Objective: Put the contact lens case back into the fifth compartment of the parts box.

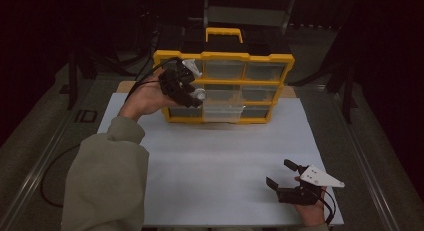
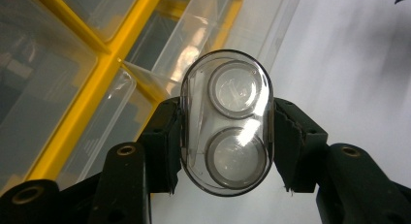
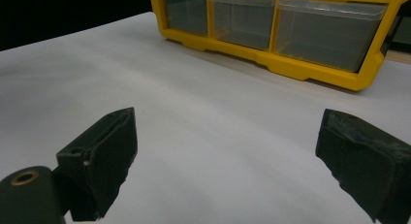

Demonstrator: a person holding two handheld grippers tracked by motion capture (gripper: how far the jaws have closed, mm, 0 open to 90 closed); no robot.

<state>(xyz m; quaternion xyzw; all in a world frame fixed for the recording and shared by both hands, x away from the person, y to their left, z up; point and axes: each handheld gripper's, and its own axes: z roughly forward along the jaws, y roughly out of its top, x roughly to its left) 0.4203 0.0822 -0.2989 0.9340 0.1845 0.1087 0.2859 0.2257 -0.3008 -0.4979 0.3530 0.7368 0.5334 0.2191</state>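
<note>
— Left gripper view: what was clamped?

— Left claw [image 2: 227, 136] closed on a clear oval case [image 2: 226, 122], two round wells inside, apparently empty. Held up against the yellow organizer [image 1: 223, 86], just beside a clear drawer [image 1: 224, 110] pulled partway out.

— Step in hand?

— Probably stowing the case into that drawer, or lifting it out; impossible to tell which. Called for careful alignment with the opening.

— Right claw [image 1: 282, 175]?

— Spread wide, gripping nothing, low over the white surface [image 1: 220, 161], well apart from the organizer.

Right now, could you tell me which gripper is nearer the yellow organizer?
Left. The left gripper is at the organizer's front, gripping a clear capsule; the right gripper sits open, well away, near the table's near edge.
</note>
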